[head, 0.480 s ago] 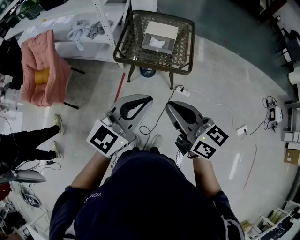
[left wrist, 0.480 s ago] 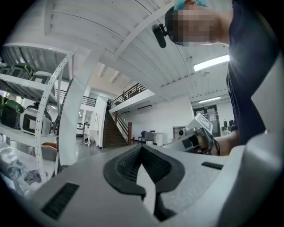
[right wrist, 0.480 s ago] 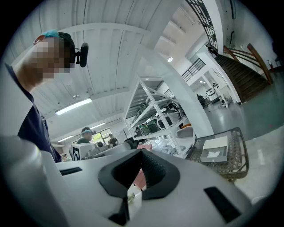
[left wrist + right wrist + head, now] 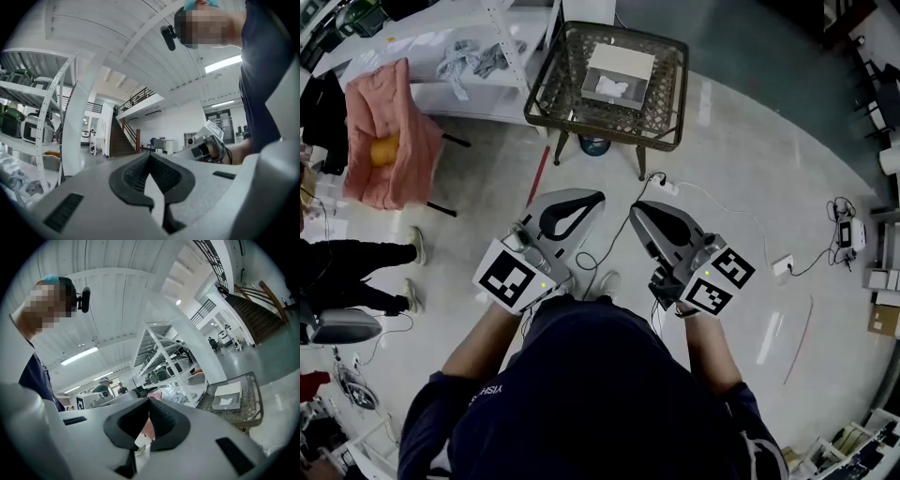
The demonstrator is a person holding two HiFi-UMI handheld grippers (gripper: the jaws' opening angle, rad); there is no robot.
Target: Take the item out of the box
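An open pale box [image 4: 625, 60] with a crumpled white item [image 4: 612, 88] inside sits on a dark wicker table [image 4: 672, 94] at the far end of the floor. In the right gripper view the box [image 4: 228, 395] shows far off at the right on the table [image 4: 251, 405]. My left gripper [image 4: 598, 197] and right gripper [image 4: 635, 208] are held close to my body, well short of the table, tips pointing toward it. Both are shut with nothing between the pads. In their own views the left gripper [image 4: 149, 155] and right gripper [image 4: 149, 401] show tips pressed together.
A chair draped in pink cloth [image 4: 389, 131] and a white shelf unit [image 4: 464, 66] stand at the left. Cables and a power strip [image 4: 670, 185] lie on the floor in front of the table. A seated person's legs [image 4: 356, 272] reach in from the left edge.
Both grippers stay almost where they were. The legs of the person at the left have shifted slightly, and the head view has moved a little.
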